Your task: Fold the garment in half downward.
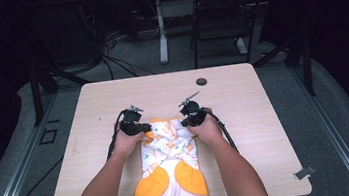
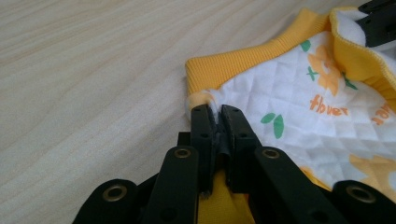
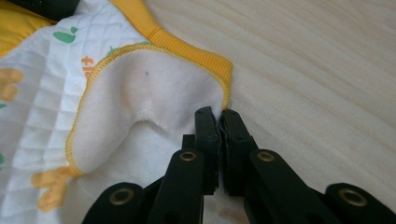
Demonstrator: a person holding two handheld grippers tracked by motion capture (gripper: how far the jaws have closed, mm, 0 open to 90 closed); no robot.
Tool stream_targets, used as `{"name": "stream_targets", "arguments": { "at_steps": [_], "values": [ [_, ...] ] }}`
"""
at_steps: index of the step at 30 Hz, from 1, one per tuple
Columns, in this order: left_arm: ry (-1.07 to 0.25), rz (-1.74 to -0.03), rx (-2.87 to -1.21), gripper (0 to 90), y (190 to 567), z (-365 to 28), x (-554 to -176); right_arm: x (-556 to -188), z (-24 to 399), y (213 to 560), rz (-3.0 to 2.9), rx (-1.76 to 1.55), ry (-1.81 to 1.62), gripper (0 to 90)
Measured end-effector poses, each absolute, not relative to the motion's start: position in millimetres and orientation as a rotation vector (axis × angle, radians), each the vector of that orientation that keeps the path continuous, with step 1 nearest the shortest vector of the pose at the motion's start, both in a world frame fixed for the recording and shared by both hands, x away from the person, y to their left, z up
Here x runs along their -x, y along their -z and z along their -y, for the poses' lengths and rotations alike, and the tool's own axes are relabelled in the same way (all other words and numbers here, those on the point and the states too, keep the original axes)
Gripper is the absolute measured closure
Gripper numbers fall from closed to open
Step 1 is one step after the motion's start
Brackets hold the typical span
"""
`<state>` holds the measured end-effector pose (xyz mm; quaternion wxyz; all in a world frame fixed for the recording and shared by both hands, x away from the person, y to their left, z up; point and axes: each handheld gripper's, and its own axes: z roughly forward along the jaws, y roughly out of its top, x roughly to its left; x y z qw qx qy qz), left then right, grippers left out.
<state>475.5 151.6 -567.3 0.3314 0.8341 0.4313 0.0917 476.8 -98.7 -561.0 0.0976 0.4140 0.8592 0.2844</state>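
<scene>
- Left gripper (image 2: 218, 111): jaws pinched narrow on the garment's (image 1: 171, 169) yellow-ribbed far-left corner
- Right gripper (image 3: 218, 113): jaws pinched on its far-right corner, white lining turned up
- Garment lies on the wooden table (image 1: 243, 99), stretching toward the person from both grippers
- Hands cover its upper edges

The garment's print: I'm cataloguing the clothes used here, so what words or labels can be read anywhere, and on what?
"flower" in orange, on the quilted white garment by the left gripper.
More orange lettering at that view's right edge: cut off, unreadable.
An orange fragment near the right gripper: too partial to read.
</scene>
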Motion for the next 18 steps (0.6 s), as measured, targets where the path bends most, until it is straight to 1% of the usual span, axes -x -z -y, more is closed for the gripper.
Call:
{"name": "stream_targets", "arguments": {
  "at_steps": [9, 18],
  "values": [
    [-0.253, -1.116, -2.167, 84.5, 560, -154, -474, -475, 100, 551, -2.553, -1.178, -0.849, 87.1],
    [-0.280, -1.086, -2.150, 84.5, 543, -155, -472, -471, 103, 539, -2.523, -1.137, -0.912, 87.1]
  ]
}}
